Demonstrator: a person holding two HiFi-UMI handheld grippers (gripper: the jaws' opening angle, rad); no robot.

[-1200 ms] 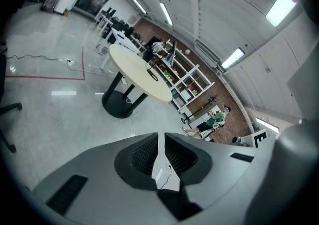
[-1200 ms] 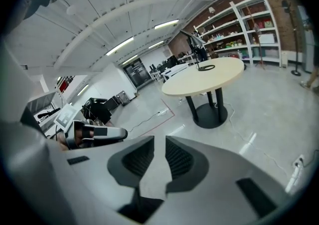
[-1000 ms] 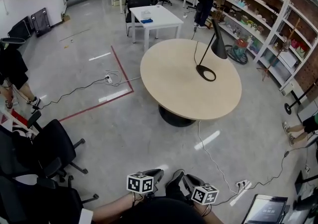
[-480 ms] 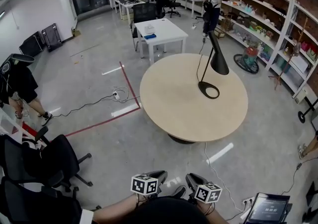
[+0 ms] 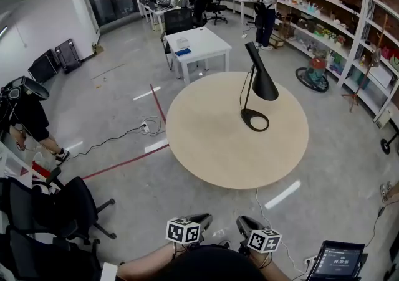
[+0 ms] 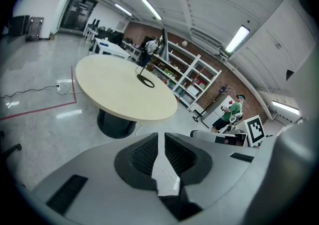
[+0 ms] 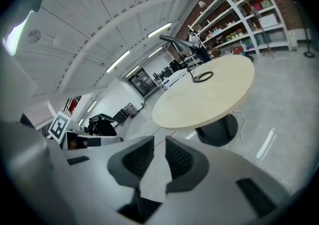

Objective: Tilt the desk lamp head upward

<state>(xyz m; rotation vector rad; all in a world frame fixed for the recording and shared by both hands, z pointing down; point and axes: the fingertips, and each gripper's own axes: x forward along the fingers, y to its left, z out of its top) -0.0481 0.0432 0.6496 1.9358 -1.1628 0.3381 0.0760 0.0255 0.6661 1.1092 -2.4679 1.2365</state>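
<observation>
Well away from both grippers, the black desk lamp with a cone shade and ring base point(image 5: 262, 85) stands right of centre on the round beige wooden table point(image 5: 202, 139), its head angled downward. The left gripper point(image 6: 160, 143) and right gripper point(image 7: 159, 150) sit low by the person's body, each with jaws narrowly apart, nothing between them.

Left gripper point(image 6: 161, 143), jaws slightly apart, faces round table point(image 6: 112, 97) bearing desk lamp point(image 6: 146, 81)
</observation>
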